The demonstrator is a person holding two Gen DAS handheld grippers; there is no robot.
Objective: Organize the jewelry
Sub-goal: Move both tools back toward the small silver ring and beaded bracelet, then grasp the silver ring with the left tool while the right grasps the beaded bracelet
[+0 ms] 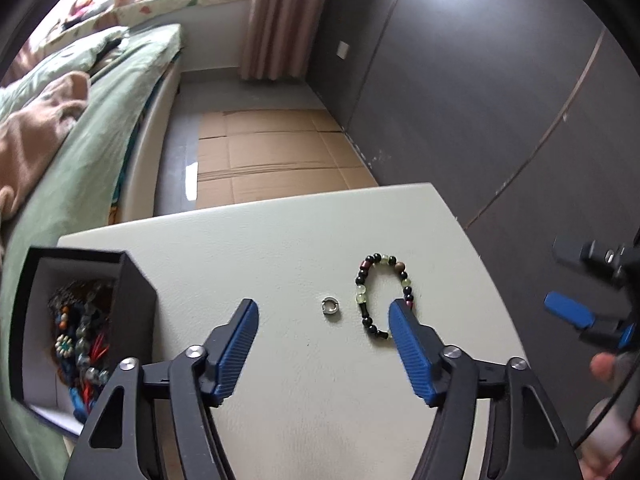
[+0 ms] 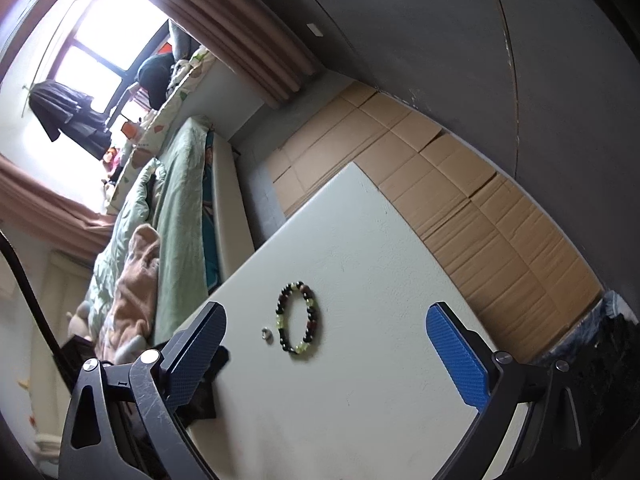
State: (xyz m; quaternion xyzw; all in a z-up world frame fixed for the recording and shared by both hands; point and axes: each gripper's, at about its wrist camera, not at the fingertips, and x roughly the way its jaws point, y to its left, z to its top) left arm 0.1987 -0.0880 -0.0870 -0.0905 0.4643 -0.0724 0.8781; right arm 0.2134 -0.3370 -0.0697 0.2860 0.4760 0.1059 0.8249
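Observation:
A beaded bracelet (image 1: 362,289) (image 2: 280,312) of black, pale green and brown beads lies on the white table (image 1: 280,236) (image 2: 360,408). A small silver ring (image 1: 330,306) (image 2: 266,333) lies just left of it. My left gripper (image 1: 323,307) is open above the table; the ring shows between its blue fingertips, and the right fingertip overlaps the bracelet's near end. My right gripper (image 2: 327,309) is wide open and holds nothing, with the bracelet ahead between its fingers. It also shows at the right edge of the left wrist view, as the right gripper (image 1: 568,314).
An open black box (image 1: 136,292) with several bead pieces inside stands at the table's left edge. A bed (image 1: 92,152) with a green cover runs along the left. Flattened cardboard (image 1: 280,152) covers the floor beyond the table. A dark wall (image 1: 480,100) stands at the right.

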